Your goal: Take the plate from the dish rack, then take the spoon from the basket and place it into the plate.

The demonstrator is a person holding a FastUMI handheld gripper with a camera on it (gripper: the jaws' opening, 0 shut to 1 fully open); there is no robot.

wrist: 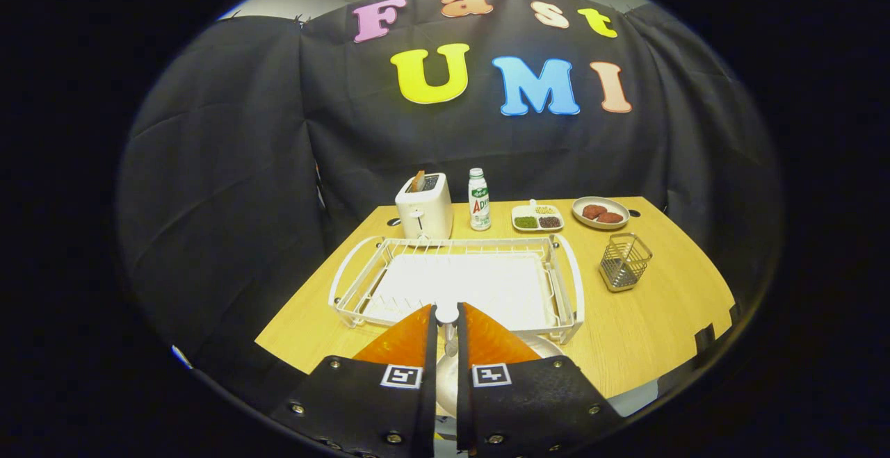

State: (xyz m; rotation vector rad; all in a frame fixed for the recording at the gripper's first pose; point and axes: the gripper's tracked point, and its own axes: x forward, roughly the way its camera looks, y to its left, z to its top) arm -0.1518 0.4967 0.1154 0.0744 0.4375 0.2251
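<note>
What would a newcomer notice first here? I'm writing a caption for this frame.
The orange gripper fingers, nearly closed on a white spoon over a white plate. Just beyond lies the empty white dish rack, with a toaster and bottle behind it and a wire basket to its right.

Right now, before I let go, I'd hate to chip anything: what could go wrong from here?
1. The gripper pinches the spoon only at its fingertips, so the spoon may swing or slip out early.
2. The fingers hide most of the plate; released off-centre, the spoon could hit the rim and bounce onto the table.
3. The plate lies close against the dish rack, near the table's front edge; a downward knock might tip or push it.
</note>
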